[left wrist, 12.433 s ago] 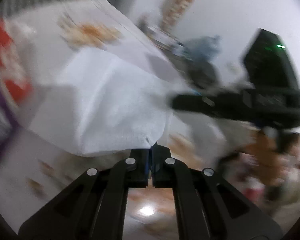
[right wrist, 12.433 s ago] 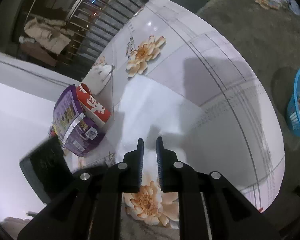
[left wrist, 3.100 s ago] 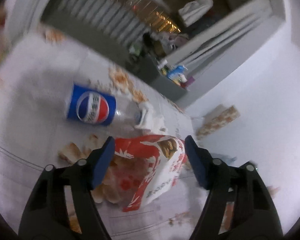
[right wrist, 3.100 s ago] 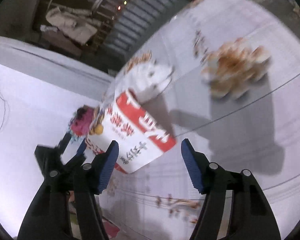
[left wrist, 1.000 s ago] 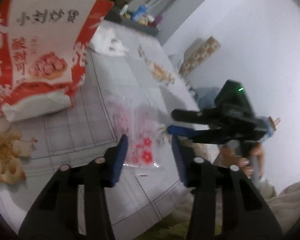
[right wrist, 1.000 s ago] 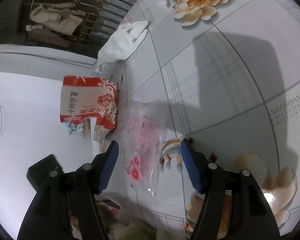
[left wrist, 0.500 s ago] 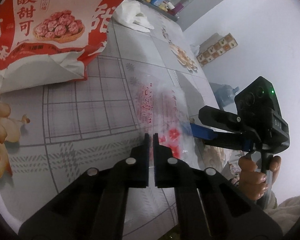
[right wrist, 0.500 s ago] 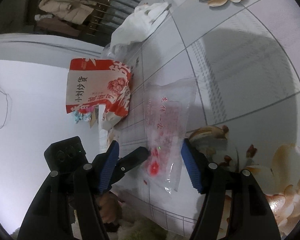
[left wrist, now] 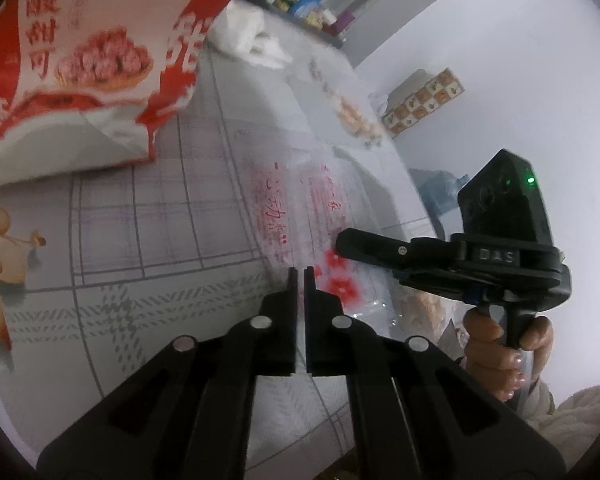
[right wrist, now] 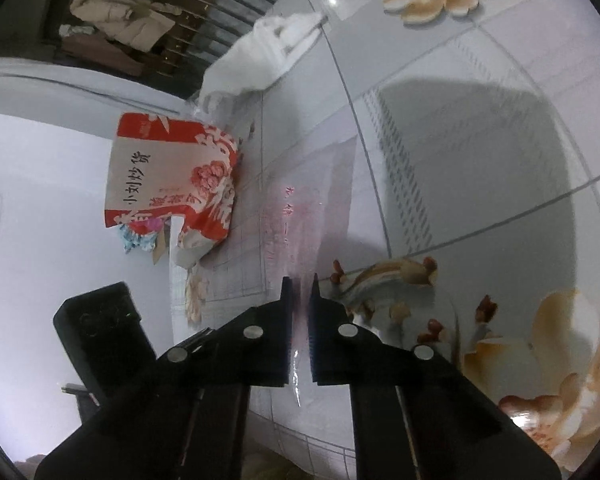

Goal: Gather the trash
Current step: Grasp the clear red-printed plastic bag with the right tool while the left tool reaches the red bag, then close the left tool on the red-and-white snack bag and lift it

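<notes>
step: both grippers pinching up the clear plastic bag off the tiled floor, looks like the grab-and-lift bit of the trash run

where the bag is: lying flat on the floor, red printing on it, at about 4 o'clock from the big red-and-white snack bag in the left wrist view

left gripper: jaws pressed together right at the near edge of the film. Pretty sure they've got a fold of it, though the plastic's so see-through I wouldn't swear on it

right gripper: jaws just snapped closed on the bag's near end; you can see the film running in between them in its own view. In the left view it comes in from 3 o'clock, person's hand on the handle

how to do it well: lift both ends together and slowly, so the thin film doesn't slip out of one pinch. Keep it a bit slack between the two, no yanking apart or it may tear

watch out: crumpled white plastic sits well beyond at 12 o'clock and the snack bag is close by, so I'd go straight up rather than sweep sideways

still to collect: snack bag, white plastic
</notes>
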`<state>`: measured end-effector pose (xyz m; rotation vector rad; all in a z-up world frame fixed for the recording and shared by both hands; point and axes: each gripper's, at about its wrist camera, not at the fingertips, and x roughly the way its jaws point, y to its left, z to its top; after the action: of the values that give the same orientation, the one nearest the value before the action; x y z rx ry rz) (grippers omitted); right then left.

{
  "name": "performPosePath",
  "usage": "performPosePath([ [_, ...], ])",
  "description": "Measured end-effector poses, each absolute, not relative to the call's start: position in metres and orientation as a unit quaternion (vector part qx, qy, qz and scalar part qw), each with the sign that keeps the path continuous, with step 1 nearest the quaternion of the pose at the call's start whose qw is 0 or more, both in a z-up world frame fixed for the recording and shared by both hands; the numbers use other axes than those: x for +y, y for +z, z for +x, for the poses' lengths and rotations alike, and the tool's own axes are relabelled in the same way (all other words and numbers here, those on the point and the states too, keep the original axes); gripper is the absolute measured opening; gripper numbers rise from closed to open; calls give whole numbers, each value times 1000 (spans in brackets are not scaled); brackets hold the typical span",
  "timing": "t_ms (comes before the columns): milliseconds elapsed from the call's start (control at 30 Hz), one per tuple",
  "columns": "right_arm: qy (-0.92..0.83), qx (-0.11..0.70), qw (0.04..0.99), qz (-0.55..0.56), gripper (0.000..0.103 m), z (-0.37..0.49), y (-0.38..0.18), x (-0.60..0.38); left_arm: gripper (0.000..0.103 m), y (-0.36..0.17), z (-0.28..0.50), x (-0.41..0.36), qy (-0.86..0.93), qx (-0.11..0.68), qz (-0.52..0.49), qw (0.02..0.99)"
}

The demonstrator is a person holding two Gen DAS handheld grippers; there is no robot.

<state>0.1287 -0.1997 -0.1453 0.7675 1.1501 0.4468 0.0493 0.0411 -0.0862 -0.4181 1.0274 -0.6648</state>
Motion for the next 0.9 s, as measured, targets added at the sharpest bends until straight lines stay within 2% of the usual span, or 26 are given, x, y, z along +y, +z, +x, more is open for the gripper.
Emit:
performPosePath([
  [133,199,509,759,355,5,130,-136,-209,4,-58,38,50,-314,430,-173,829],
  [267,202,499,759,367,5,134,-132,-216,16,-26,23,70,-297,373,-144,867],
  [400,209,493,759,371,5,139,-127,-216,21,-4,20,108,-233,328,-137,905],
  [567,214,491,760,369,5,146,-122,-211,22,-7,35,148,-148,332,-145,920],
  [600,215,492,759,369,5,147,-122,-210,25,-10,39,156,-134,332,-146,922],
  [667,214,494,757,370,5,149,-123,-208,37,-17,46,168,-113,333,-136,926],
  [900,210,502,753,370,5,154,-127,-203,39,-43,91,189,-89,354,-98,926],
])
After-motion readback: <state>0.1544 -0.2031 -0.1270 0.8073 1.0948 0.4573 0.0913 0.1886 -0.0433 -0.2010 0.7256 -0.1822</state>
